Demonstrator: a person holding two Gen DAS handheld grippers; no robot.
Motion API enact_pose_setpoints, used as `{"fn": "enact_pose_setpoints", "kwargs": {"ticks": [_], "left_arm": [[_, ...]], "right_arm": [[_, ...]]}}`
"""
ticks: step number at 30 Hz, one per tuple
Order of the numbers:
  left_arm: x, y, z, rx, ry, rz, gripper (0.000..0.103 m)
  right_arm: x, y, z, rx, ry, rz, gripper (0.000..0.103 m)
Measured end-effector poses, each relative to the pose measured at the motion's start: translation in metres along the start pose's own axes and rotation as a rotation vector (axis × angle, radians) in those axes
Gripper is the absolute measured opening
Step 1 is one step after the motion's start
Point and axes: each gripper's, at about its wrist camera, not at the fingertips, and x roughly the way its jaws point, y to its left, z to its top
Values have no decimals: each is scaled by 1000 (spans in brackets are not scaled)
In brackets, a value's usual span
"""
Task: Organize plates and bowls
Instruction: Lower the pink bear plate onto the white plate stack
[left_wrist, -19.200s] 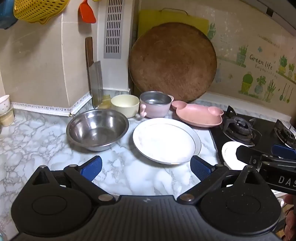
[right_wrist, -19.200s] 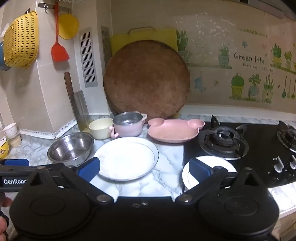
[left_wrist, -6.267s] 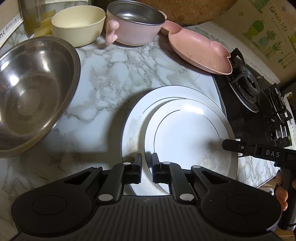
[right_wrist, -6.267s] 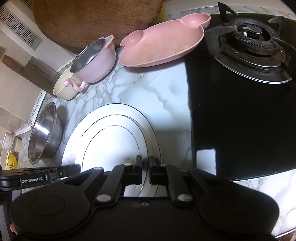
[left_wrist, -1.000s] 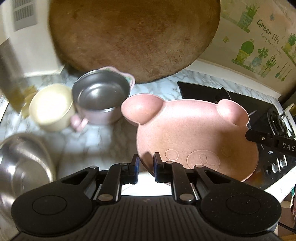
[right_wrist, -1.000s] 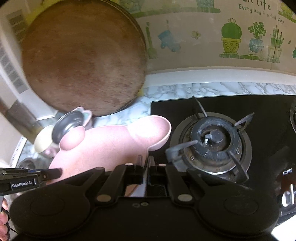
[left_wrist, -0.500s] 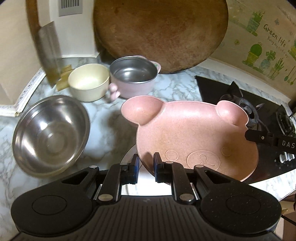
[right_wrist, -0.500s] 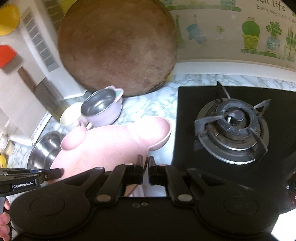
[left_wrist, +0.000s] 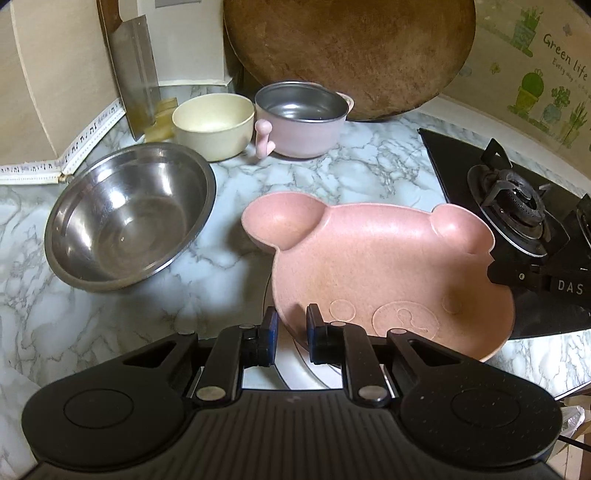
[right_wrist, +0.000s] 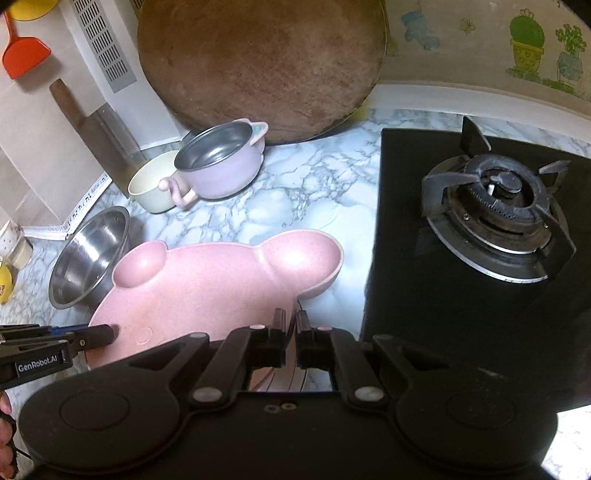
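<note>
A pink bear-shaped plate (left_wrist: 388, 266) (right_wrist: 207, 288) hangs just above the stacked white plates (left_wrist: 291, 365), of which only a sliver shows. My left gripper (left_wrist: 290, 332) is shut on its near rim. My right gripper (right_wrist: 291, 334) is shut on the rim at the opposite side, and it shows in the left wrist view as a black arm (left_wrist: 539, 284). To the left sits a steel bowl (left_wrist: 129, 214) (right_wrist: 88, 254). Behind it stand a cream bowl (left_wrist: 214, 125) (right_wrist: 151, 184) and a pink steel-lined pot (left_wrist: 303, 118) (right_wrist: 221, 162).
A round wooden board (left_wrist: 347, 55) (right_wrist: 262, 66) leans on the back wall, a cleaver (left_wrist: 136, 74) beside it. The black gas hob (left_wrist: 517, 206) (right_wrist: 491, 210) fills the right side. A red spatula (right_wrist: 22, 55) hangs on the wall. Marble counter (left_wrist: 354, 173) lies between.
Both grippers have carried the pink plate back from the wall and lower, to above the white plates. The steel bowl has come fully into the left wrist view.
</note>
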Motion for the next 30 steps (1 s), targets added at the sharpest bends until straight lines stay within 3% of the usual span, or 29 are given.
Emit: {"fn": "enact_pose_setpoints", "kwargs": {"ticks": [15,27,30], "left_arm": [[11,3,-16,3,36,-16,15],[11,6,-16,12,51,-46,15],[10,6,-17,29,44,-32,15]], "right_arm": [[13,0,-14,-15,18,-21,7],[9,0,-13,4,24,-23,23],[4,0,-13,0,15,-27,32]]}}
